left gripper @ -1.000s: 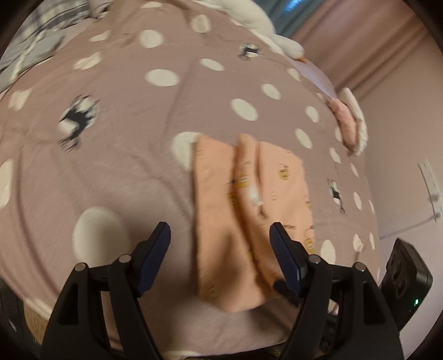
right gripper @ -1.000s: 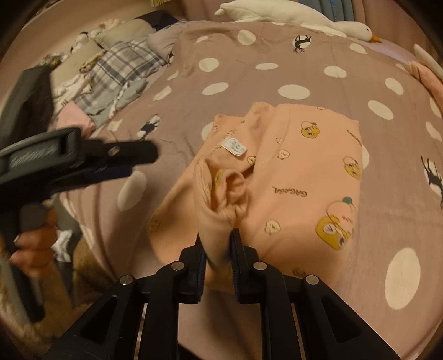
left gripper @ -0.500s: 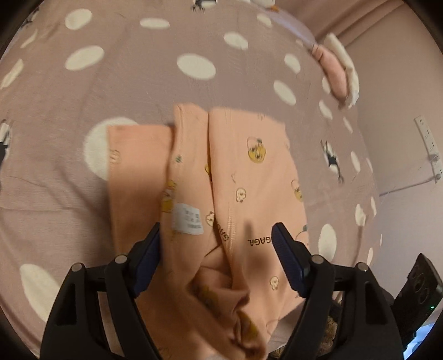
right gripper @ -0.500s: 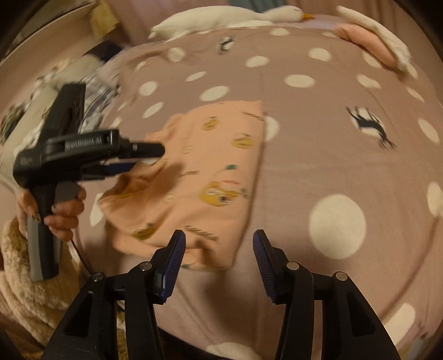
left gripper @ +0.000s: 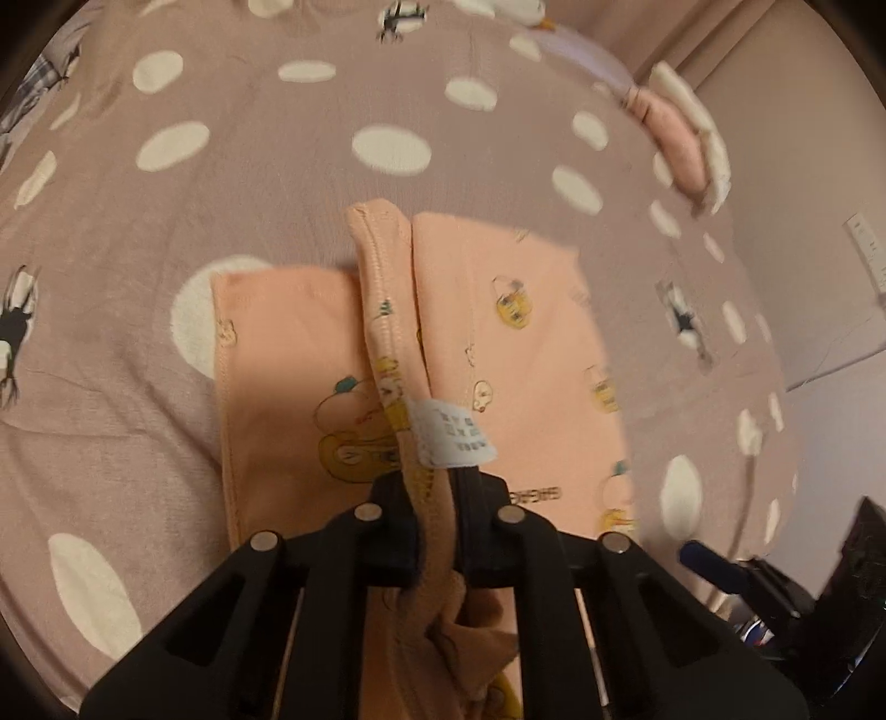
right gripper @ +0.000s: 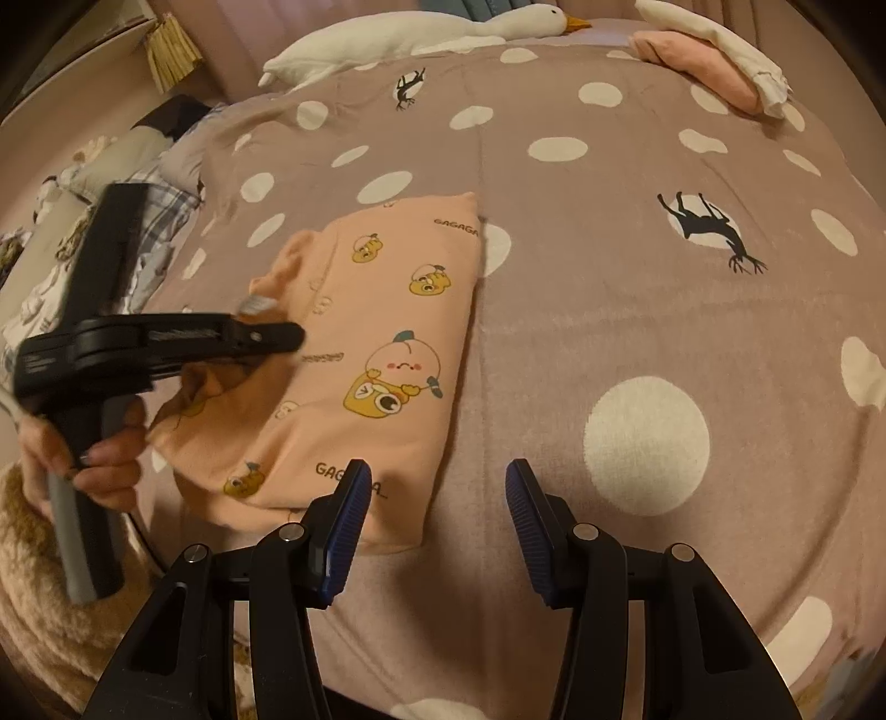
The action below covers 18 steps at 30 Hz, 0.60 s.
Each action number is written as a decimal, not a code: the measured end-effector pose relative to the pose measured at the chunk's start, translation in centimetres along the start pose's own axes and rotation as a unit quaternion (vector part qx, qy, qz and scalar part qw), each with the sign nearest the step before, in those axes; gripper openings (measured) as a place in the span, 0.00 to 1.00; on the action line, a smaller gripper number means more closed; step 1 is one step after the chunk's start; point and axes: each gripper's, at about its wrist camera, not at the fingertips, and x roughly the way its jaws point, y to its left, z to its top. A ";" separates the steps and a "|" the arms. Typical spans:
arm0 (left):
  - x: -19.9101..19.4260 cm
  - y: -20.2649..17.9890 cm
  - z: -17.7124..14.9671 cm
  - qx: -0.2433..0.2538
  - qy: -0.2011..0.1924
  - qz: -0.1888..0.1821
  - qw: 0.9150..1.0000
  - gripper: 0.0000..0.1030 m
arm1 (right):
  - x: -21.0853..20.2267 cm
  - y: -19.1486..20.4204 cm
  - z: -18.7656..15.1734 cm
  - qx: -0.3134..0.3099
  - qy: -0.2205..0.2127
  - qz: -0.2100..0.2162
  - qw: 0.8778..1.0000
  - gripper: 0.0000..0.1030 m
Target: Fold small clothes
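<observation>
A small peach garment [left gripper: 515,354] with cartoon prints lies partly folded on the mauve polka-dot bedspread [left gripper: 277,183]. My left gripper [left gripper: 437,498] is shut on the garment's neckline edge, just below its white label [left gripper: 451,435], and lifts that ridge of cloth. In the right wrist view the garment [right gripper: 398,332] lies left of centre, with the left gripper [right gripper: 266,338] holding its left edge. My right gripper [right gripper: 437,498] is open and empty, its left finger [right gripper: 346,526] over the garment's near corner.
A white goose plush [right gripper: 421,33] lies along the far edge of the bed. A pink and white folded pile [right gripper: 714,61] sits at the far right. Plaid and other clothes [right gripper: 149,221] lie at the left. A beige fluffy sleeve [right gripper: 50,609] is at the near left.
My left gripper has gone from open over the garment to shut on its neckline edge. My right gripper let go of the cloth about a second ago, opened and drew back to the right.
</observation>
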 end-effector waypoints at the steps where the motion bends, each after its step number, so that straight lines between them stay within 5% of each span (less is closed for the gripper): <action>1: -0.7 0.0 0.0 0.001 -0.008 -0.003 1.000 0.09 | -0.1 0.0 0.1 -0.001 -0.001 0.000 1.000 0.49; 8: -4.4 1.6 -0.6 0.010 -0.052 0.018 0.998 0.09 | -0.6 1.0 1.0 -0.018 -0.016 0.006 1.000 0.49; 18: -1.3 5.2 -2.7 -0.028 -0.008 0.049 0.998 0.21 | 0.9 2.7 1.3 -0.032 -0.002 0.009 0.999 0.49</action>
